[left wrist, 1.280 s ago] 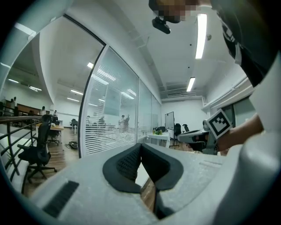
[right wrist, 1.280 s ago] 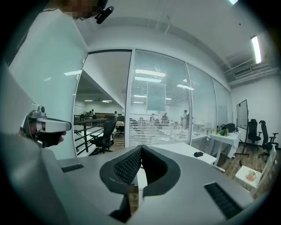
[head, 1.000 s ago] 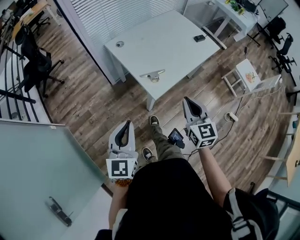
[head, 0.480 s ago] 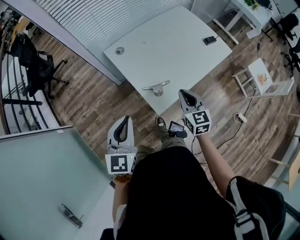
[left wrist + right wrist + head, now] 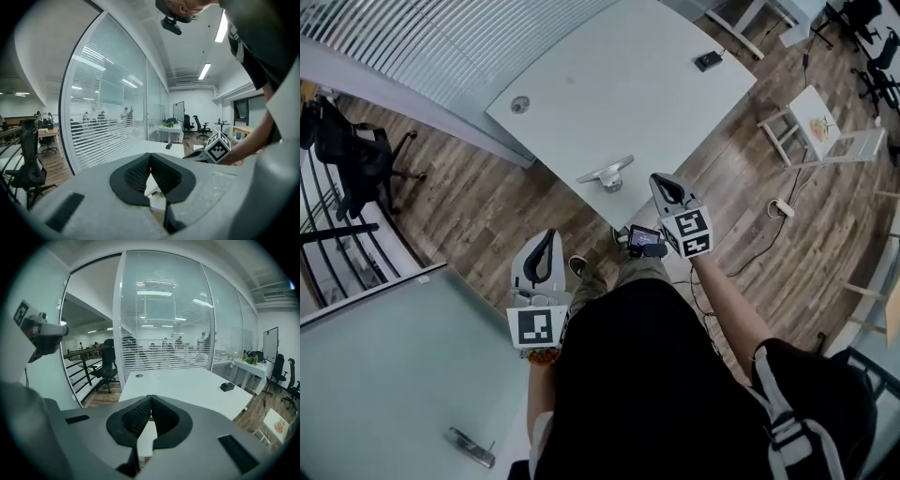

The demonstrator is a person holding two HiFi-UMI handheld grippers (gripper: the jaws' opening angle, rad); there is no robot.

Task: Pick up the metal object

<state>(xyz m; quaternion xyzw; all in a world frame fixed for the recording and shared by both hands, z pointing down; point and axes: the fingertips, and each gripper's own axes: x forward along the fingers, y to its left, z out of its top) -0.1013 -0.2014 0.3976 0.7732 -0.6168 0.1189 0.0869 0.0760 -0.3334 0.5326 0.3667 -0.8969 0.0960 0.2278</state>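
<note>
The metal object (image 5: 605,173), a flat silver bar on a round base, lies near the front edge of the white table (image 5: 619,84). My right gripper (image 5: 661,181) is shut and empty, its tips at the table's edge just right of the object, apart from it. My left gripper (image 5: 546,234) is also shut and empty, held lower and to the left over the wooden floor. In the left gripper view the jaws (image 5: 150,155) meet with nothing between them. The right gripper view shows its shut jaws (image 5: 150,397) pointing at the table (image 5: 187,383).
A small black device (image 5: 707,61) and a round grommet (image 5: 519,105) are on the table. A white stool (image 5: 825,131) and a power strip (image 5: 781,208) stand at the right. A glass partition (image 5: 384,375) is at lower left, an office chair (image 5: 352,155) at far left.
The person has stepped toward the table, which now lies closer in view. The right gripper has come up to the table's front edge near the metal object. Both grippers stayed shut.
</note>
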